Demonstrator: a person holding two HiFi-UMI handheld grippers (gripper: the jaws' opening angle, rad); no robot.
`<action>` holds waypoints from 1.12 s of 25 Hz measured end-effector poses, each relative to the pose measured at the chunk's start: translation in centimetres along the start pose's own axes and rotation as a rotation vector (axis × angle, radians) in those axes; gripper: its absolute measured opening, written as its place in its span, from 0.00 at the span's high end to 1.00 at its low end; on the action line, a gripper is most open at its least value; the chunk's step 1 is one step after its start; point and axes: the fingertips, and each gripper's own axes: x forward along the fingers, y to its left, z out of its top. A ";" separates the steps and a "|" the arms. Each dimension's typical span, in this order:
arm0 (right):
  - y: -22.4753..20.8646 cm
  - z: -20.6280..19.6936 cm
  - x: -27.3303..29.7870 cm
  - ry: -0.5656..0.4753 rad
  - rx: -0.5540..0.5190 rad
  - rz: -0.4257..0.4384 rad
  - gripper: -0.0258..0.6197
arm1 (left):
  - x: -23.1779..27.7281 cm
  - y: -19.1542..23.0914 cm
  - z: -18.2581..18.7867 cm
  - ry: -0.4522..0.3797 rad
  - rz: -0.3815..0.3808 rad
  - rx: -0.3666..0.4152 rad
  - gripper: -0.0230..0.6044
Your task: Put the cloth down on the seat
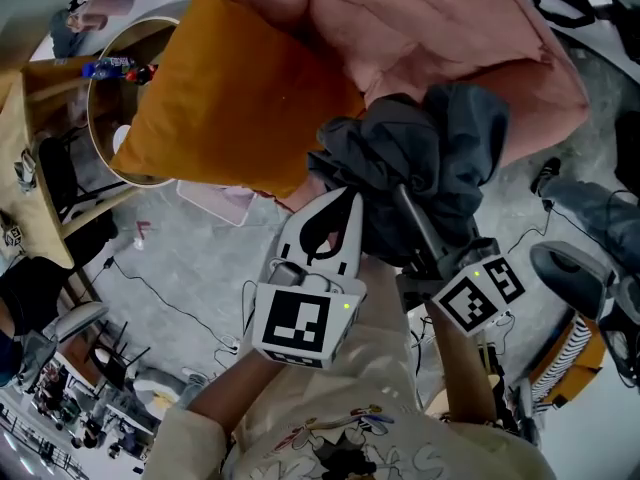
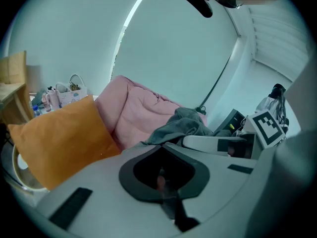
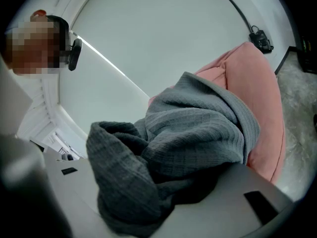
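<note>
Cloth, grey and bunched, is clamped in the right gripper. The left gripper, jaws together, sits just left of it. Beyond lie the pink seat and, far left, an orange cushion.

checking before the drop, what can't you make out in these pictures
- Right gripper tips: every view, buried in the bunched cloth.
- The spot on the seat under the cloth: head view, the cloth covers it.
- Whether the left gripper pinches any cloth: left gripper view, its own body blocks the closed tips.
</note>
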 end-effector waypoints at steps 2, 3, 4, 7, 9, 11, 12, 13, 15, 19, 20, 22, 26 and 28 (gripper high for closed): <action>-0.8 -0.1 1.1 0.007 0.008 -0.006 0.61 | 0.9 0.7 -0.4 0.014 0.000 -0.004 0.96; -1.1 -0.2 1.6 0.012 0.012 -0.009 0.61 | 1.3 1.1 -0.6 0.020 0.002 -0.007 0.96; -1.5 -0.3 2.0 0.016 0.014 -0.012 0.61 | 1.8 1.5 -0.8 0.026 0.005 -0.009 0.96; -2.5 -0.4 2.7 0.028 0.013 -0.017 0.61 | 2.9 1.9 -1.1 0.047 0.015 -0.024 0.96; -3.2 -0.3 3.0 0.030 0.019 -0.022 0.61 | 3.5 1.9 -1.3 0.064 0.022 -0.038 0.96; -3.8 -0.3 3.3 0.026 0.028 -0.030 0.61 | 3.9 1.9 -1.5 0.066 0.018 -0.027 0.96; -4.1 -0.3 3.6 0.024 0.032 -0.035 0.61 | 4.1 2.1 -1.5 0.072 0.021 -0.033 0.96; -4.4 -0.3 4.0 0.021 0.035 -0.041 0.61 | 4.4 2.3 -1.6 0.079 0.025 -0.045 0.96; -5.1 -0.2 5.2 0.019 0.038 -0.052 0.61 | 5.0 3.1 -1.6 0.086 0.030 -0.064 0.96; -6.3 -0.1 7.8 0.019 0.040 -0.083 0.61 | 5.9 5.0 -2.0 0.110 0.049 -0.118 0.96; -6.6 -0.2 8.1 0.018 0.042 -0.092 0.61 | 6.1 5.3 -2.2 0.111 0.047 -0.124 0.96; -7.3 -0.2 8.6 0.016 0.048 -0.111 0.60 | 6.4 5.6 -2.5 0.110 0.039 -0.130 0.96; -9.1 -0.3 9.4 0.014 0.049 -0.146 0.60 | 7.7 6.0 -3.5 0.136 0.036 -0.146 0.96; -9.6 -0.6 9.4 0.008 0.043 -0.160 0.60 | 8.0 6.2 -4.0 0.129 0.038 -0.142 0.96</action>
